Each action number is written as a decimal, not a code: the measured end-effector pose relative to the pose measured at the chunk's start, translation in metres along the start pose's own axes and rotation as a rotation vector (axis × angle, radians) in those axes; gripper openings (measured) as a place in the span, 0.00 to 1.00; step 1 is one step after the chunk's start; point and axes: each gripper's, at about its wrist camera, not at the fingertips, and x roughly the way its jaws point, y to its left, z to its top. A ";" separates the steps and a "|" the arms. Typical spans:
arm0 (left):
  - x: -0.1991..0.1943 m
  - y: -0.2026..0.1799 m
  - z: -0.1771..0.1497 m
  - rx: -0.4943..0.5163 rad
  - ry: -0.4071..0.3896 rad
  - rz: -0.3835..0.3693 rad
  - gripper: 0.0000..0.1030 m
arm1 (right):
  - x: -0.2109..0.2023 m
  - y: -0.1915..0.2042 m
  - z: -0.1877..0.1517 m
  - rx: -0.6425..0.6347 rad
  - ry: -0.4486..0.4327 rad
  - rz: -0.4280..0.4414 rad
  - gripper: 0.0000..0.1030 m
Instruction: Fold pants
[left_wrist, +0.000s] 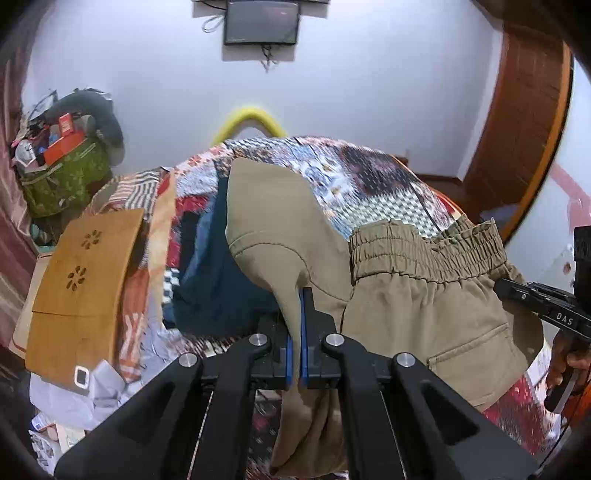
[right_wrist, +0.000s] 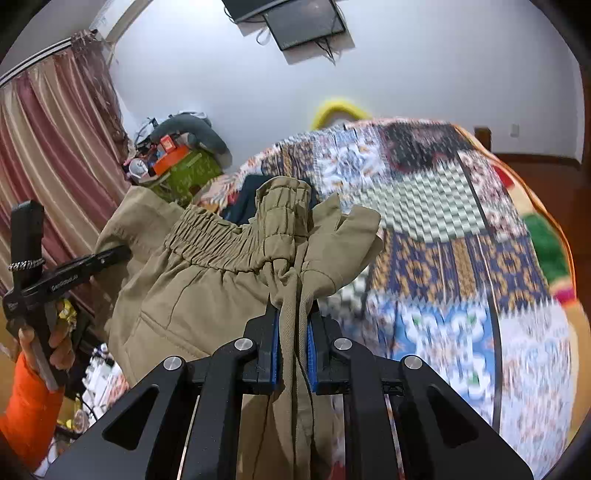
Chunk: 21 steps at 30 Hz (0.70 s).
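Hanging between both grippers, the khaki elastic-waist cotton pants (left_wrist: 406, 295) run nine-to-three: left gripper (left_wrist: 295, 325) fingers clamp a leg fold, right gripper (right_wrist: 293, 332) fingers pinch the waistband above the patchwork-quilted bed (right_wrist: 443, 229).

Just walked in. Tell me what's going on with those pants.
A person is holding a pair of khaki pants up over a bed with a patchwork quilt, using two handheld tongs. The left tongs are shut on a fold of the fabric, and the right tongs are shut on fabric near the elastic waistband. The pants hang bunched, not yet folded or laid flat.
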 end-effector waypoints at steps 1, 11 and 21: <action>0.001 0.006 0.005 -0.005 -0.014 0.009 0.03 | 0.006 0.001 0.008 -0.002 -0.005 0.005 0.10; 0.044 0.062 0.036 -0.014 -0.033 0.141 0.03 | 0.091 0.025 0.058 -0.043 0.000 0.035 0.10; 0.144 0.125 0.033 -0.091 0.074 0.227 0.03 | 0.186 0.043 0.075 -0.116 0.070 0.011 0.10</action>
